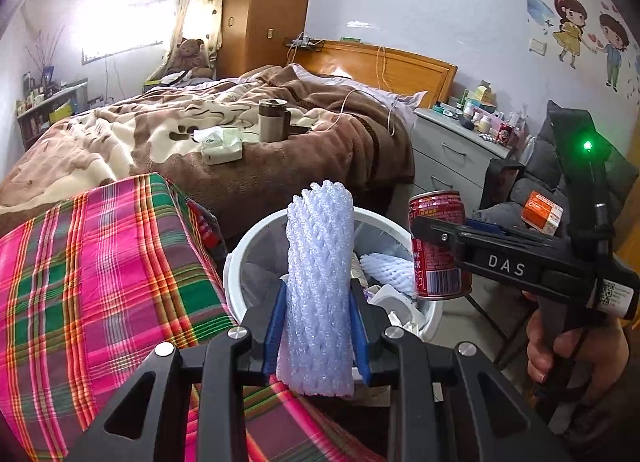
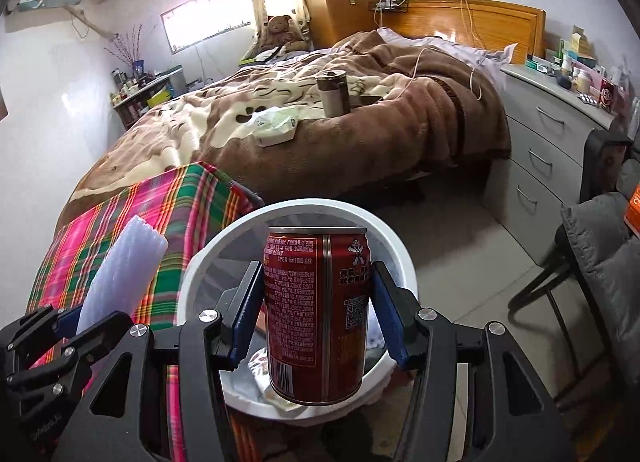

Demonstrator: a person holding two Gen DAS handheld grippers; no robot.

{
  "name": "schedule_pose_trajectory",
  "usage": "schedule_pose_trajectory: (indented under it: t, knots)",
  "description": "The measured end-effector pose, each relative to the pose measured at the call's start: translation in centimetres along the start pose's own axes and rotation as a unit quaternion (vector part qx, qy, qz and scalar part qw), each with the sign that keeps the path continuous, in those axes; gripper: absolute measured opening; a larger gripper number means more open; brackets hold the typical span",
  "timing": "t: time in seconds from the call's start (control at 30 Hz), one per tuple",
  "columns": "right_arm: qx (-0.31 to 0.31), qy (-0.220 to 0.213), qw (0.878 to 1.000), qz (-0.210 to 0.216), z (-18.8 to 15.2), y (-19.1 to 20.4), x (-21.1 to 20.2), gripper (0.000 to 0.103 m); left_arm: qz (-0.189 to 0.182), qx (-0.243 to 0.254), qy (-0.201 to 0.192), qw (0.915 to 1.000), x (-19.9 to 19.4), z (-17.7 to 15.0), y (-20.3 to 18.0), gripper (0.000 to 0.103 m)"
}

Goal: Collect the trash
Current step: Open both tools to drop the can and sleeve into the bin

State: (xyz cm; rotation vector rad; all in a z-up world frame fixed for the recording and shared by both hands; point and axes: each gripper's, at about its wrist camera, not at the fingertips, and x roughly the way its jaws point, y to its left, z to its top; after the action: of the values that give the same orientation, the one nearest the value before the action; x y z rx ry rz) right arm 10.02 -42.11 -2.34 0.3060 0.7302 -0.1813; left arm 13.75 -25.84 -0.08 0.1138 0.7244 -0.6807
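Nearest your left wrist camera, the left claw (image 1: 320, 326) is pinching a white foam net sleeve (image 1: 320, 262), its blue pads (image 1: 276, 326) pressed against the sleeve's lower sides. You hold the sleeve upright, its top reaching above the far rim of the white waste bin (image 1: 236, 262) as that view shows it. Your right claw (image 2: 316, 310) grips a red drink can (image 2: 316, 310) upright, blue pads (image 2: 244, 314) bearing on both of its sides. From the right wrist view the can sits in front of the bin's opening (image 2: 200, 262); from the left view the same can (image 1: 438, 250) appears at the bin's right edge, carried by the black claw body marked DAS (image 1: 506, 264), with your hand (image 1: 576, 350) on its handle.

Contents of the bin, as seen from the left view: another foam net piece (image 1: 386, 268) and pale paper or packaging scraps, not identifiable further.

Surroundings: a pink and green plaid cloth (image 1: 100, 282) lies just left of the bin. Behind it stands a bed with a brown and cream blanket (image 1: 160, 134). On the blanket rest a lidded brown cup (image 1: 273, 120) and a pack of tissues (image 1: 222, 146), near each other. A grey chest of drawers (image 2: 540, 142) with assorted bottles and boxes on top stands beside the wooden headboard (image 2: 472, 22). A teddy bear (image 2: 280, 28) sits by the curtain at the far end of the room. An orange box (image 1: 542, 212) lies on grey fabric at the right.
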Motion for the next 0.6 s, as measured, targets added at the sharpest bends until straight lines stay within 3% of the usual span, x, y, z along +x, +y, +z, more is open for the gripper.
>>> schedule_pose_trajectory:
  t: [0.17, 0.3, 0.37, 0.47, 0.53, 0.6]
  knots:
    - [0.004, 0.016, 1.0, 0.002, 0.4, -0.9, 1.7, 0.054, 0.006, -0.004, 0.009, 0.9999, 1.9, 0.3, -0.4, 0.03]
    - [0.007, 0.028, 1.0, -0.002, 0.9, -1.6, 3.0, 0.054, -0.009, -0.015, 0.024, 0.9996, 3.4, 0.5, -0.5, 0.05]
    - [0.002, 0.025, 1.0, -0.008, 0.9, -1.6, 3.0, 0.055, -0.022, -0.02, 0.017, 0.9994, 3.5, 0.4, -0.5, 0.051]
    - [0.011, 0.011, 1.0, 0.002, 0.9, -1.8, 2.4, 0.059, -0.011, -0.011, 0.013, 0.9998, 3.5, 0.3, -0.9, 0.056]
    - [0.018, 0.006, 1.0, 0.011, 0.8, -1.9, 1.8, 0.07, -0.003, -0.008, 0.009, 0.9999, 3.2, 0.2, -1.0, 0.06]
    - [0.015, 0.004, 1.0, 0.013, 0.8, -1.9, 1.6, 0.07, -0.007, -0.015, 0.011, 0.9998, 3.0, 0.1, -0.8, 0.06]
